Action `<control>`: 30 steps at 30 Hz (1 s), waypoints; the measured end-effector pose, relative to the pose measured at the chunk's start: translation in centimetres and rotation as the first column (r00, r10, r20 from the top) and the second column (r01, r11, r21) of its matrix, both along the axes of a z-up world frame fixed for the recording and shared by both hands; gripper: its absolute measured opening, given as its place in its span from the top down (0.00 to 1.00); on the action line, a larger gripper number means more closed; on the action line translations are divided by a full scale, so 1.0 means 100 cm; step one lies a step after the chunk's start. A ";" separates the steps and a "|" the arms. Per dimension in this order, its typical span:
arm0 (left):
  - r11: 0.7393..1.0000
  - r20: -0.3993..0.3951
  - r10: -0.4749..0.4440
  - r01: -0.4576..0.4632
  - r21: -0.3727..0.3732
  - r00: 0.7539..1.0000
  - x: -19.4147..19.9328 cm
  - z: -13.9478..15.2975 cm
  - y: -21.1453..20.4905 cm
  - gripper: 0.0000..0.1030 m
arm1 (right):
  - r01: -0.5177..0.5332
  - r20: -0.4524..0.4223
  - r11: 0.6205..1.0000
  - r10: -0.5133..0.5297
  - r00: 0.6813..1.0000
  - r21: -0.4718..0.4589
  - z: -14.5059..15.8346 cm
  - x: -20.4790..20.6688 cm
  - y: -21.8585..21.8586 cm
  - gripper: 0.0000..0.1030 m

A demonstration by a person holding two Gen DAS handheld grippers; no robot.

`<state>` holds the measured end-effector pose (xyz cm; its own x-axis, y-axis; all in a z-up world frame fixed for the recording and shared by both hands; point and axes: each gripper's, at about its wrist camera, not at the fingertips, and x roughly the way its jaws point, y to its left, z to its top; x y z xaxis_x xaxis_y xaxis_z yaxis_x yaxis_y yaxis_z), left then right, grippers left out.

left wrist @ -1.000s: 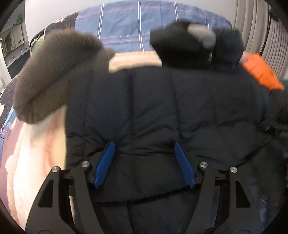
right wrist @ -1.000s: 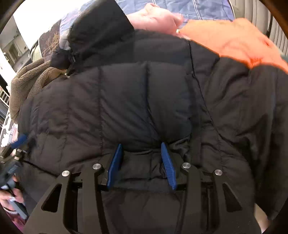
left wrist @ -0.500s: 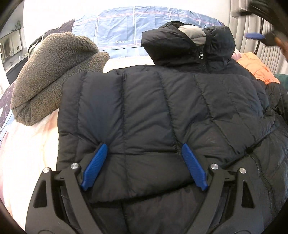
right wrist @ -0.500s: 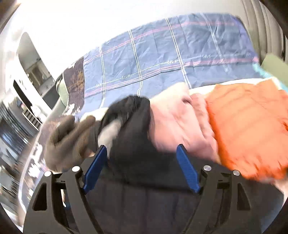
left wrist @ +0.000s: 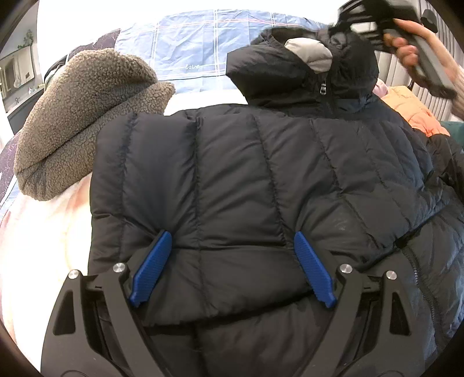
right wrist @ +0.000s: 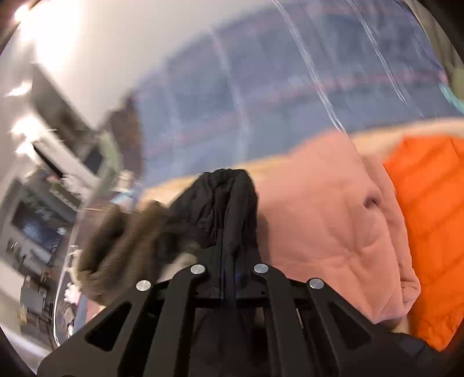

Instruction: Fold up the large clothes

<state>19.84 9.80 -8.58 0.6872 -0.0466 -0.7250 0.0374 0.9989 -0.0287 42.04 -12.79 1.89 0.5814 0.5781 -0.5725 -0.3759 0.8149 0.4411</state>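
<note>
A brown fleece (left wrist: 84,121) lies bunched at the left, on a pale blanket (left wrist: 37,232). Behind it a blue checked sheet (left wrist: 197,43) with white and pink lines spreads to the wall. At the right, a pink garment (right wrist: 333,220) touches an orange quilted one (right wrist: 429,208). A cabinet (right wrist: 37,203) shows blurred at far left.

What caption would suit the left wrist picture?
Open left hand-held gripper rests on a black puffer jacket; the right one grips its hood.
</note>
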 end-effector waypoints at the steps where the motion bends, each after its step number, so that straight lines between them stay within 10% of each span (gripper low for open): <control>1: 1.000 0.007 0.003 -0.003 -0.009 1.000 -0.001 0.003 0.002 0.18 | -0.037 0.036 0.999 0.036 0.999 0.011 0.006 -0.013 -0.001 0.96; 7: 0.983 0.119 0.089 -0.068 -0.170 0.989 -0.016 0.053 0.049 0.23 | -0.266 0.187 0.951 0.293 0.938 -0.159 0.009 -0.145 -0.018 0.96; 15: 0.976 0.238 0.148 -0.103 -0.193 0.960 -0.029 0.104 0.063 0.20 | -0.201 0.062 0.923 0.234 0.970 -0.328 -0.072 -0.234 -0.055 0.96; 25: 0.980 0.040 -0.163 0.167 -0.108 0.986 0.004 0.045 -0.054 0.45 | -0.167 0.007 0.983 0.168 0.986 -0.082 -0.088 -0.240 -0.022 0.90; 30: 0.984 -0.029 -0.178 0.177 -0.028 0.984 0.012 -0.003 -0.078 0.44 | -0.076 -0.174 0.968 0.034 0.984 -0.239 -0.162 -0.221 -0.005 0.88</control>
